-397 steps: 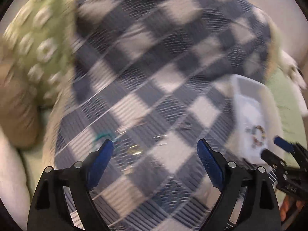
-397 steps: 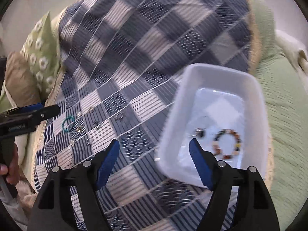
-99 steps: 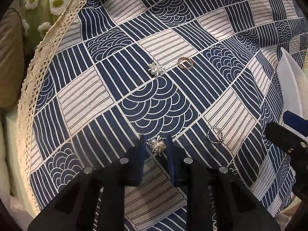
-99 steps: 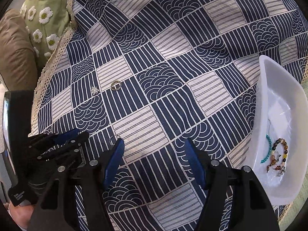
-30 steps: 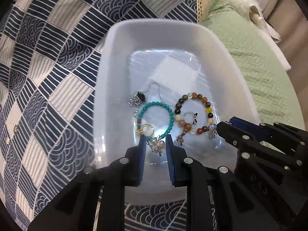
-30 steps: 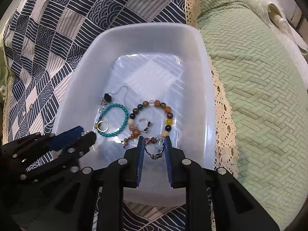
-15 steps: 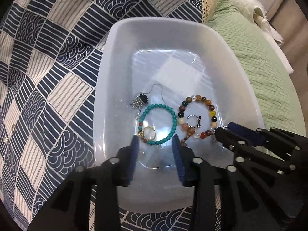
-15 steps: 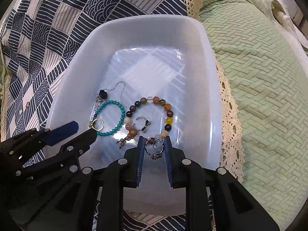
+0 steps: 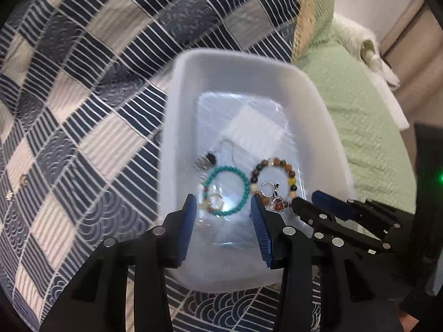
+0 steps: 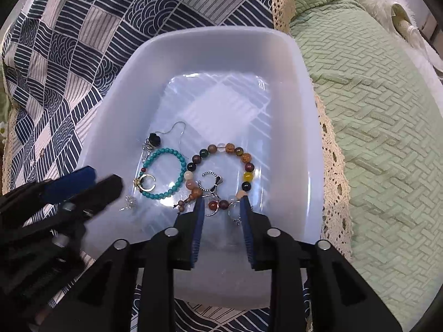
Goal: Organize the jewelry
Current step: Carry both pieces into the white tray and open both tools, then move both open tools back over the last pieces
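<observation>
Jewelry is mostly in the white tray [image 10: 304, 63] at this point, sitting on the patchwork cloth [image 10: 69, 55], and both tongs hang over its near end.

The right gripper [image 10: 221, 207] has its jaws parted a little with nothing pinched; a small silver ring [image 10: 234, 211] lies on the tray floor right between the tips, next to the multicolour bead bracelet [image 10: 221, 171]. The left gripper [image 9: 223, 211] is spread wider, also empty, over the turquoise bracelet [image 9: 225, 191] and the gold ring [image 10: 145, 182] touching it. A little silver flower piece [image 10: 130, 202] sits just beside the left tips in the right view.

What I'd worry about:
- Those tips are down among the pieces. Lifting out carelessly could hook a bracelet or the hook earring [image 10: 166, 135] and drag it over the rim.
- The two tongs are close together at the same end of the tray, so they could knock each other or tip the tray, which is light plastic on soft bedding, I'd guess.
- Two small pieces [image 9: 16, 186] are left on the cloth, far left in the left view. Tiny and blurry there, easy to miss or pinch fabric with them.
</observation>
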The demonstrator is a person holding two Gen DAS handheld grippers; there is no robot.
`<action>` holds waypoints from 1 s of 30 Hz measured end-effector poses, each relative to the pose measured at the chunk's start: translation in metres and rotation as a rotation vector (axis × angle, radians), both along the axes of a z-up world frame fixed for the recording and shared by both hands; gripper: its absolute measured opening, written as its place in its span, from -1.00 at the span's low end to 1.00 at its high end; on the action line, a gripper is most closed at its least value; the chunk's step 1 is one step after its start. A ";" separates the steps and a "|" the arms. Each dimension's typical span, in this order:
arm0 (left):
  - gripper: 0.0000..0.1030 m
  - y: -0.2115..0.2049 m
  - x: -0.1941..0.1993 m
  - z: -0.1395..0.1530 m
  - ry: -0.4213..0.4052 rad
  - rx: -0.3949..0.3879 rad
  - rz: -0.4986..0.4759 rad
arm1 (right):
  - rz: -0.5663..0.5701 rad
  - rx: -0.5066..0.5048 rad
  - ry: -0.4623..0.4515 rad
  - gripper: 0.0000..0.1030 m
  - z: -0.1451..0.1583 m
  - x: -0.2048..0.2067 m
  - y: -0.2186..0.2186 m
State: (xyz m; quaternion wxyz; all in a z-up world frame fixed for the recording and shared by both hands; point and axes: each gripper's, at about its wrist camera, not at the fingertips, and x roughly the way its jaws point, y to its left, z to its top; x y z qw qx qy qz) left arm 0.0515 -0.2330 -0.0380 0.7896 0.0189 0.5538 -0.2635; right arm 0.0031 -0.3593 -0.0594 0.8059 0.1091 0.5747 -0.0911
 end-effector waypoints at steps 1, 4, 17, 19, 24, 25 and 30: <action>-0.25 0.004 0.002 0.004 -0.006 -0.003 0.006 | -0.003 0.002 -0.005 -0.41 0.001 0.000 0.000; -0.14 0.030 0.013 0.018 -0.017 -0.020 0.060 | -0.005 0.016 -0.022 -0.39 0.009 0.006 0.007; -0.14 0.202 0.059 0.036 -0.044 0.029 0.366 | 0.123 0.114 -0.098 -0.23 0.047 0.061 0.112; -0.14 0.226 0.063 0.029 -0.038 0.078 0.394 | 0.141 0.124 -0.098 -0.23 0.049 0.069 0.128; -0.14 0.272 0.070 0.012 -0.029 0.141 0.431 | 0.188 0.135 -0.090 -0.22 0.048 0.084 0.170; -0.14 0.278 0.072 0.008 -0.026 0.155 0.435 | 0.196 0.136 -0.088 -0.22 0.046 0.086 0.176; -0.14 0.294 0.085 -0.019 0.006 0.184 0.443 | 0.230 0.123 -0.062 -0.21 0.036 0.093 0.199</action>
